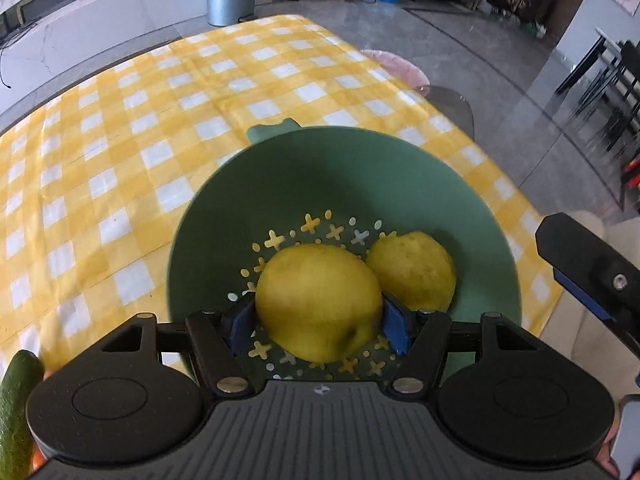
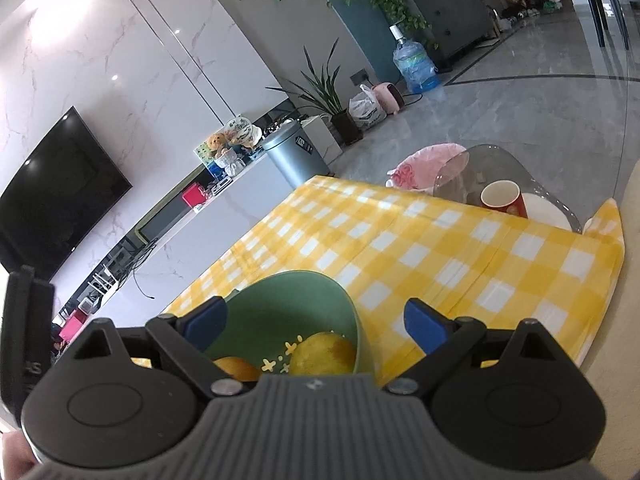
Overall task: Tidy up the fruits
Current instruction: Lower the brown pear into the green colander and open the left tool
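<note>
Nearest the left wrist camera, the left gripper points steeply down into a green colander bowl, its blue pads pressed against either side of a yellow pear — the jaws are closed on the fruit, which sits just above the star-shaped holes in the bowl's floor; whether it rests on that floor or hangs a little clear of it is hard to tell from this angle. Just beside it, to the right and a little farther, a second yellow pear lies in the bowl. At the lower left edge of that view a green cucumber shows, partly cut off by the gripper body. At the right edge, the black and blue finger of the other gripper juts in.

In the right wrist view the right gripper hangs over the near rim of the same bowl, jaws wide apart with nothing between the pads. Below it the bowl holds a pear and an orange-tinted fruit, half hidden.

The bowl stands on a yellow checked tablecloth. Farther off — past the cloth's far corner — a red paper cup sits on a white plate on a smoked glass side table. Beyond, a grey metal bin stands on the floor.
</note>
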`<state>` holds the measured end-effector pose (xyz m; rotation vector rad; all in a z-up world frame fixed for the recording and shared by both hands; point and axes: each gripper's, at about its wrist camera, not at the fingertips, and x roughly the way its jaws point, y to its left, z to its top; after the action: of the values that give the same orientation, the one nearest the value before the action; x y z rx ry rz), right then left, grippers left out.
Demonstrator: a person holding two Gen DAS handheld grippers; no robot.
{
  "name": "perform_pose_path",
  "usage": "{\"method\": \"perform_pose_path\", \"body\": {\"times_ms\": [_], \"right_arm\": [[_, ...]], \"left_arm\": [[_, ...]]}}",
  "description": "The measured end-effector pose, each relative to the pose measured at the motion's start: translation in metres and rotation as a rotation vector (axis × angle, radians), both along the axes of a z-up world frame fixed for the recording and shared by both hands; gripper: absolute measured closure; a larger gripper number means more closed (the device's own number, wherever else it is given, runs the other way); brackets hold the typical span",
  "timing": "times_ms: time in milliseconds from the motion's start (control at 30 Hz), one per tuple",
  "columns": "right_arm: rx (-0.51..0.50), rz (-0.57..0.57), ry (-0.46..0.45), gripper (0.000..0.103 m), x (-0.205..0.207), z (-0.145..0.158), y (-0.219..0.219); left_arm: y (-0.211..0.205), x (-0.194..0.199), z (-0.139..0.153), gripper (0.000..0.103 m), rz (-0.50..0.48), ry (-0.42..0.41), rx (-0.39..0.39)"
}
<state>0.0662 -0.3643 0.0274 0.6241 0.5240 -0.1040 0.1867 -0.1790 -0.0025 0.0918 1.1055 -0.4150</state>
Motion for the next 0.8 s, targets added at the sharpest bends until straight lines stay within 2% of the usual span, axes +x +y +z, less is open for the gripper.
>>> {"method": "perform_pose_path", "body": {"times_ms": [167, 267, 500, 667, 733, 800], "right_arm": [[0.007, 0.010, 0.011, 0.010, 0.002, -0.002, 0.000], [0.008, 0.012, 0.013, 0.010, 0.002, -0.002, 0.000], [0.019, 0.009, 0.029, 0.010, 0.003, -0.004, -0.001], [0.002, 0.011, 0.045, 0.010, 0.004, -0.002, 0.001], [0.014, 0.050, 0.089, 0.004, 0.009, -0.003, 0.001], [0.038, 0.060, 0.127, 0.004, 0.010, -0.003, 0.001]], "left_arm": [[-0.006, 0.001, -0.002, 0.028, -0.024, 0.000, 0.038], [-0.004, -0.001, 0.002, 0.028, -0.015, -0.036, 0.039], [0.010, 0.005, 0.012, 0.027, 0.026, -0.010, -0.007], [0.025, -0.005, 0.025, 0.021, 0.064, -0.058, -0.089], [0.028, -0.010, 0.029, 0.021, 0.069, -0.054, -0.095], [0.032, -0.015, 0.034, 0.019, 0.066, -0.045, -0.114]]}}
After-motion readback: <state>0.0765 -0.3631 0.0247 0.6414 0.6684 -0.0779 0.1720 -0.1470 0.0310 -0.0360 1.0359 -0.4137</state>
